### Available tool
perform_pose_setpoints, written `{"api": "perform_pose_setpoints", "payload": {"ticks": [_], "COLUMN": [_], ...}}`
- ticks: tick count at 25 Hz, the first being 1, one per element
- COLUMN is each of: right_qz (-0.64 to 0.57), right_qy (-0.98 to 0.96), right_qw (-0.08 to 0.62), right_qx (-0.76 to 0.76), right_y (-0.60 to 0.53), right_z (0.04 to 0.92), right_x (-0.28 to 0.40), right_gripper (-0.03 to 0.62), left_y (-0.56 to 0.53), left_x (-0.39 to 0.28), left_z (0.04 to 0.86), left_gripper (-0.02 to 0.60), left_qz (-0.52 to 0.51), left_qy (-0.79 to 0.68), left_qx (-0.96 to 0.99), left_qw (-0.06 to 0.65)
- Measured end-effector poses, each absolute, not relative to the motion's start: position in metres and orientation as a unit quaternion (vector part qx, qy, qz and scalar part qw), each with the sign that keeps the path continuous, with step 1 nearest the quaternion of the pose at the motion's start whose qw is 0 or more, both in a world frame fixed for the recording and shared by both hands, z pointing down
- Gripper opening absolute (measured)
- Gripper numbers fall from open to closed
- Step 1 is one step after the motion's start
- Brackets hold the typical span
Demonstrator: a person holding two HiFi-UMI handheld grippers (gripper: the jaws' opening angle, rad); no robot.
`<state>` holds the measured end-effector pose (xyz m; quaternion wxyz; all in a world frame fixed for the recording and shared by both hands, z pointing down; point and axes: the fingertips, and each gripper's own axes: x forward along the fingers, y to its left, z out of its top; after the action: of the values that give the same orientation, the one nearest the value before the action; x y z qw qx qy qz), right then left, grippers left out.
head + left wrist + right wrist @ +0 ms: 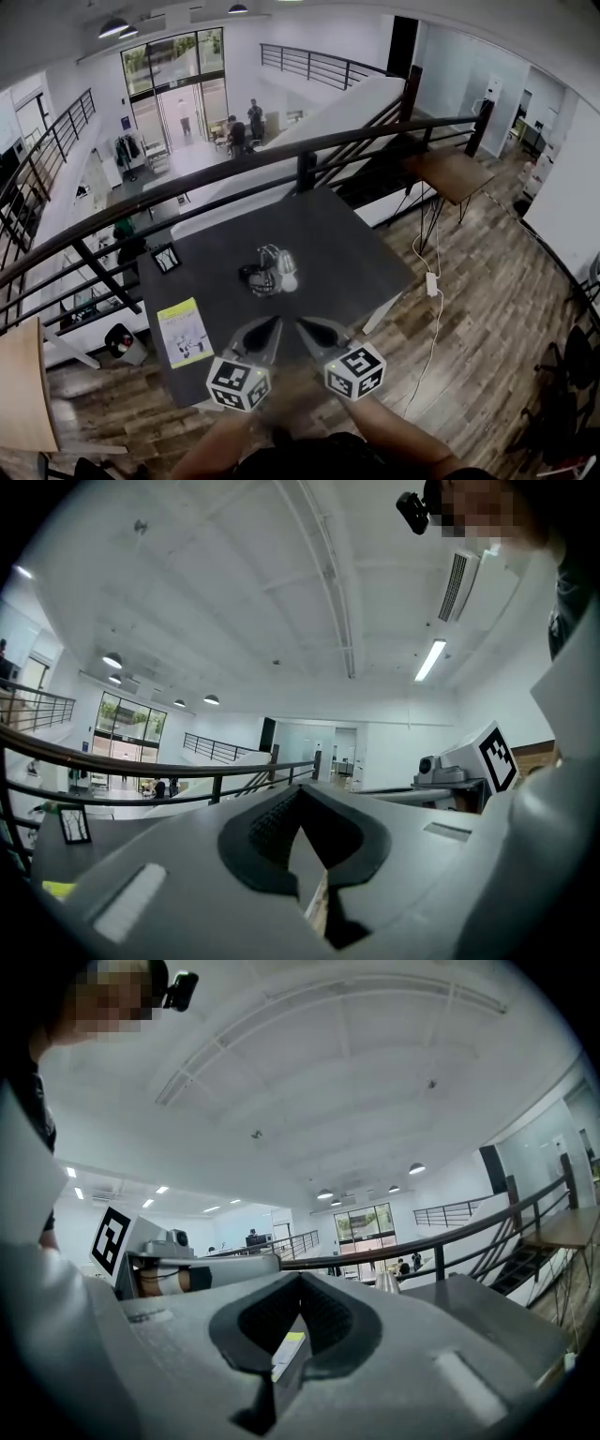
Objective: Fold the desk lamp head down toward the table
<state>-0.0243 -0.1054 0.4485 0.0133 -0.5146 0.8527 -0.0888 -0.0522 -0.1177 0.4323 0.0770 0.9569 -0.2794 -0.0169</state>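
Note:
A small desk lamp (270, 272) with a pale head (287, 273) and dark cable coils stands in the middle of the dark table (356, 244). Both grippers hover over the table's near edge, side by side, pointing level toward the lamp and well short of it. My left gripper (270, 328) (298, 789) is shut with nothing in it. My right gripper (307, 327) (300, 1277) is also shut and empty. In the right gripper view the lamp's silvery head (386, 1282) peeks just above the jaws, to the right.
A yellow-green leaflet (185, 333) lies at the table's near left and a small black frame (166, 257) stands at its left edge. A dark railing (305, 169) runs behind the table. A white power strip (432, 283) lies on the wood floor to the right.

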Motion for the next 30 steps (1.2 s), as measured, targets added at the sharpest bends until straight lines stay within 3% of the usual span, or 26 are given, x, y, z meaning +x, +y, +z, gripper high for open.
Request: {"api": "perform_pose_setpoints", "payload": {"ticks": [10,18,25,30], "right_qz": [-0.078,-0.069,-0.087,-0.107], "right_qy": [0.869,0.906,0.929,0.933], "right_qw": [0.006,-0.024,-0.059,-0.074], "right_qx": [-0.489,-0.418,-0.354,-0.335], "right_y": [-0.183,-0.265,-0.306,-0.325], "right_z": [0.447,0.457,0.479,0.499], "right_x": [-0.004,0.021,0.027,0.024], "right_gripper": [0.007,0.037,0.106,0.11], "left_y": [-0.185,-0.257,-0.283,-0.293], "left_x": [-0.034,-0.008,0.009,0.002], "left_z": [0.435,0.445,0.457,0.467], "left_gripper": [0.002,0.002,0.002,0.002], "left_qz": [-0.018,-0.017,-0.009,-0.004], "left_qy": [-0.304,-0.377,-0.431,-0.456], "left_qx": [0.949,0.923,0.898,0.884], "left_qw": [0.078,0.073,0.083,0.097]}}
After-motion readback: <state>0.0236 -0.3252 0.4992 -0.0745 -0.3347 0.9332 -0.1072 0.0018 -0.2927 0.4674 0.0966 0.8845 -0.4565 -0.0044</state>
